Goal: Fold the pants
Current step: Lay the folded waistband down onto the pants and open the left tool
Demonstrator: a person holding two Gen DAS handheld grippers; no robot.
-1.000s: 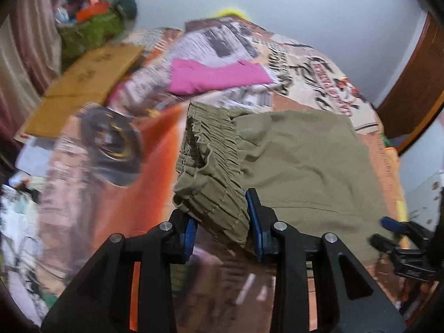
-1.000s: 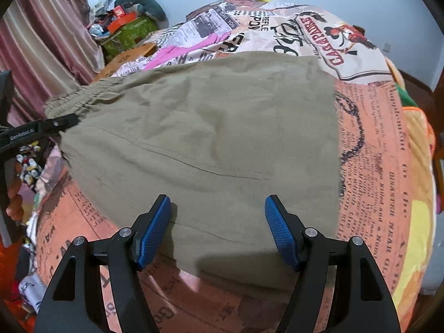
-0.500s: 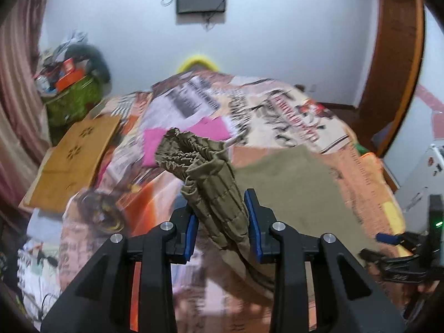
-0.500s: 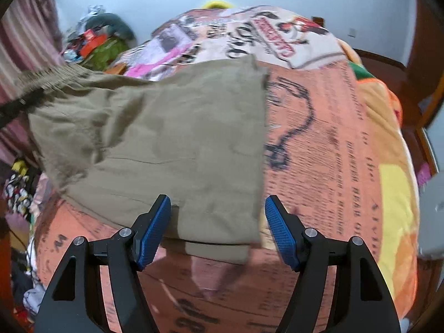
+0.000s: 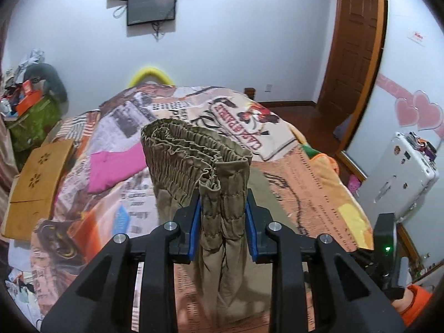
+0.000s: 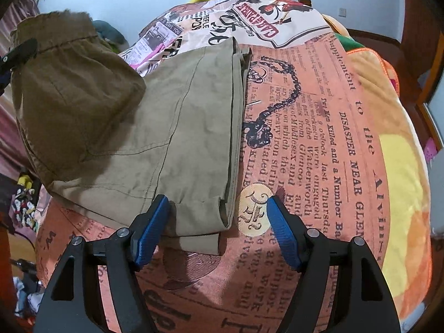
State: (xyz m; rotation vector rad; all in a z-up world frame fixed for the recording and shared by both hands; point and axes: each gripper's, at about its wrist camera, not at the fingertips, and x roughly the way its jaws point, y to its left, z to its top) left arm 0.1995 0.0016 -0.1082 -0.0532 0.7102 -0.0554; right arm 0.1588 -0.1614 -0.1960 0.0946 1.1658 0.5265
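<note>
The olive-green pants (image 6: 177,116) lie partly on the bed. My left gripper (image 5: 222,222) is shut on their elastic waistband (image 5: 194,149) and holds it raised above the bed, the fabric hanging down between the blue pads. In the right wrist view the lifted waistband end (image 6: 69,91) hangs at the upper left, above the flat folded leg part. My right gripper (image 6: 219,230) is open and empty, its jaws on either side of the near corner of the leg hems (image 6: 205,222). The right gripper's body shows at the right edge of the left wrist view (image 5: 385,247).
The bed (image 6: 319,138) has a newspaper-print cover. A folded pink garment (image 5: 113,166) lies at the far left of it. A wooden board (image 5: 36,183) sits at the left edge. A green box of clutter (image 5: 30,122), a wall screen (image 5: 151,7) and a door (image 5: 358,36) stand beyond.
My left gripper has lifted the waistband up off the bed and carried it over the legs. The right gripper has shifted to the right, to the hem corner, still open.
</note>
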